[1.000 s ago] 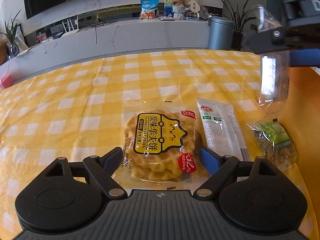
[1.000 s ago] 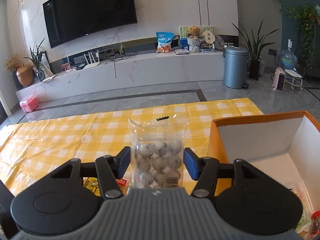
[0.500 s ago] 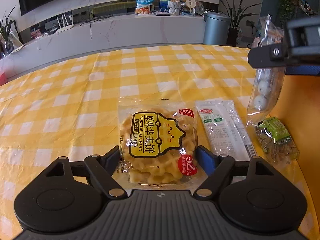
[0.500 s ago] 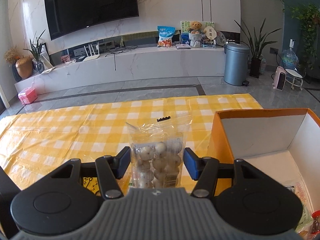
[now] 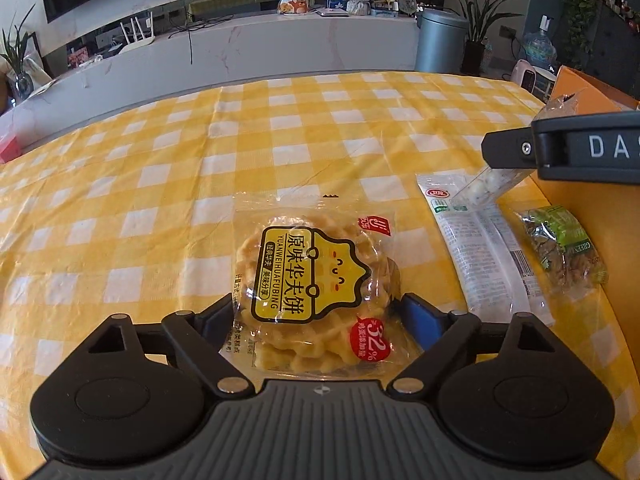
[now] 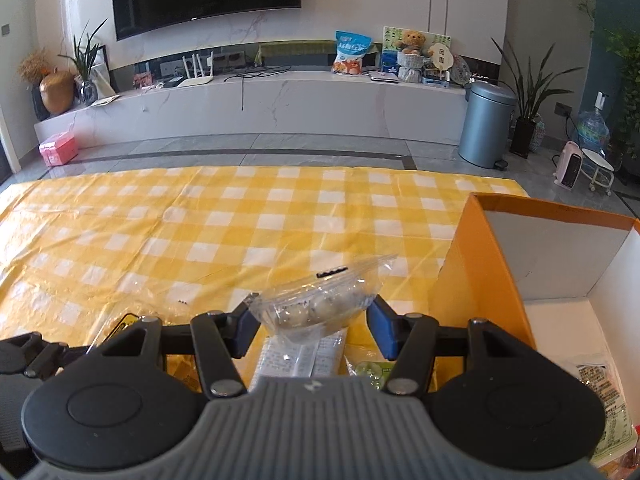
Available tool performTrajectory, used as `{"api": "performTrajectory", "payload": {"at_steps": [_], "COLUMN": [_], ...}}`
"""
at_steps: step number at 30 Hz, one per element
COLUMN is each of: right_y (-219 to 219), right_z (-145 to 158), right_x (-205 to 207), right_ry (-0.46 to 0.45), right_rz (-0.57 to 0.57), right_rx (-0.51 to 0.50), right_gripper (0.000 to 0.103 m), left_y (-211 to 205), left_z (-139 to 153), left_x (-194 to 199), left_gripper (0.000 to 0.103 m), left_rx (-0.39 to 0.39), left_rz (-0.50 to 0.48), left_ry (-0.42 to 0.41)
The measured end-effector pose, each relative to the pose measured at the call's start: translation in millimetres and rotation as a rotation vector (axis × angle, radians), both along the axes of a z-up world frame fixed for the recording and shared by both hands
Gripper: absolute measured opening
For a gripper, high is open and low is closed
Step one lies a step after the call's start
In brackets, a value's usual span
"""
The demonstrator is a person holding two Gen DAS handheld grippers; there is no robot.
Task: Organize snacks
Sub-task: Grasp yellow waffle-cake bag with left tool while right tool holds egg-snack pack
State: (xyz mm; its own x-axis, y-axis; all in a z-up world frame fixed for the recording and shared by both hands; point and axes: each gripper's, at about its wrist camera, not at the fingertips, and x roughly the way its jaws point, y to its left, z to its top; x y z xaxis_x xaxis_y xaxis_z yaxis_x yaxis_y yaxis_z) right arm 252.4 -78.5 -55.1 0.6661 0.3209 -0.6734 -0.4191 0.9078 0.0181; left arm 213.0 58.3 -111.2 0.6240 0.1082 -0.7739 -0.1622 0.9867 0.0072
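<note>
A waffle packet [image 5: 312, 280] with a yellow label lies flat on the yellow checked tablecloth [image 5: 160, 184]. My left gripper [image 5: 318, 316] straddles its near end; the jaws are opening, one on each side of the wrapper, and do not squeeze it. My right gripper [image 6: 312, 324] is shut on a clear bag of small white balls [image 6: 316, 308], which hangs tilted above the table just left of the orange box [image 6: 480, 264]. In the left wrist view that bag [image 5: 488, 184] shows under the right gripper's black side.
A long white packet [image 5: 476, 248] and a green nut packet [image 5: 564, 248] lie on the cloth between the waffle packet and the orange box wall [image 5: 592, 208]. A printed packet [image 6: 600, 392] lies inside the box. The cloth to the left and beyond is bare.
The right gripper has sunk and rolled, so the bag of white balls now hangs lower and tilted. The left gripper has stayed over the waffle packet.
</note>
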Motion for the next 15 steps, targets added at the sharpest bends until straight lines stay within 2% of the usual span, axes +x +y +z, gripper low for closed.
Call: {"api": "performTrajectory", "payload": {"at_steps": [6,9,11,13,15], "right_y": [3,8,11,4,-5], "right_z": [-3,-5,-12,-21,-25], "right_x": [-5,-15,-21,-21,-17], "right_ry": [0.021,0.046,0.088,0.146,0.208], "right_rz": [0.035,0.093,0.132,0.114,0.091], "right_rx": [-0.014,-0.042,-0.075,-0.031,0.01], "right_gripper": [0.056,0.056,0.055,0.055,0.055], "left_y": [1,1,1,-1,-1], "left_z": [-3,-3,-3,-3,-4], "left_x": [1,0,0,-1,-1], "left_gripper": [0.103,0.103,0.103,0.103,0.103], "left_rx": [0.0,0.003,0.008,0.027,0.014], "left_rz": [0.008,0.001,-0.005,-0.02,-0.019], "left_ry": [-0.02,-0.024,-0.023,-0.035,-0.032]}}
